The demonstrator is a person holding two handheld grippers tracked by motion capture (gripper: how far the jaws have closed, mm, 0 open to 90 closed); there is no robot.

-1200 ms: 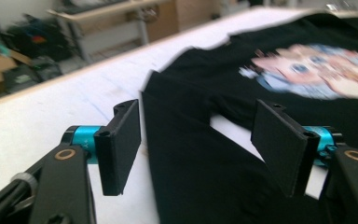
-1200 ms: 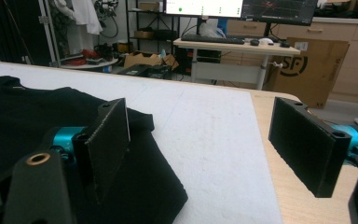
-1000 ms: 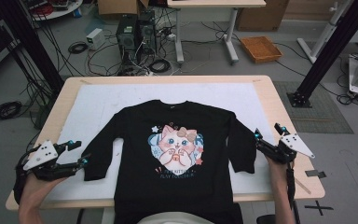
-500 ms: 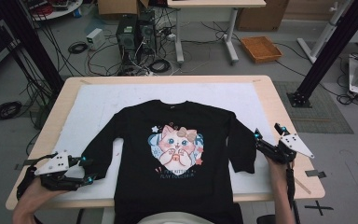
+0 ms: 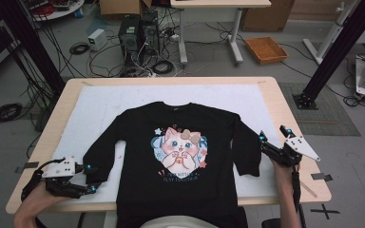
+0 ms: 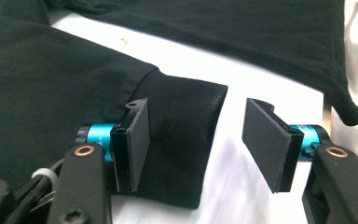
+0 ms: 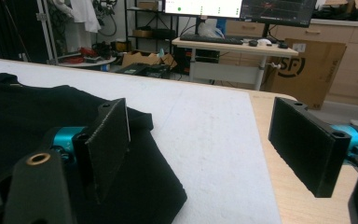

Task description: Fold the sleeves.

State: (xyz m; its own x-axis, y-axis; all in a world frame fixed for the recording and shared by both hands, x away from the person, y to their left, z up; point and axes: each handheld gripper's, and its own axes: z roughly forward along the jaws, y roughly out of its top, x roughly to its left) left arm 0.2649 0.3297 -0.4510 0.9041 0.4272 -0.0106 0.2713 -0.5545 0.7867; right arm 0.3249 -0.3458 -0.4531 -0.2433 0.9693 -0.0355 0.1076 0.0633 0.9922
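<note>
A black sweatshirt point(image 5: 185, 142) with a cat print lies flat, chest up, on a white mat point(image 5: 104, 102). My left gripper point(image 5: 91, 178) sits low at the end of its left sleeve. In the left gripper view the sleeve cuff point(image 6: 182, 126) lies between the jaws of that gripper point(image 6: 196, 112), against the left pad point(image 6: 140, 140). The jaws have just been opening and do not press the cuff. My right gripper point(image 5: 273, 135) stands open beside the right sleeve point(image 5: 249, 161). In the right gripper view, one jaw of the gripper point(image 7: 200, 116) is over the sleeve end point(image 7: 158, 196) and the other over bare wood.
The mat covers most of a wooden table point(image 5: 285, 102). The hem hangs over the near edge by the person's white clothing point(image 5: 171, 222). On the floor behind are computer towers point(image 5: 138, 31), cables, an orange tray point(image 5: 266, 50) and black frame posts point(image 5: 335, 52).
My left gripper moved from the table's left edge toward the near side and right, up to the left sleeve cuff. The right gripper stayed put.
</note>
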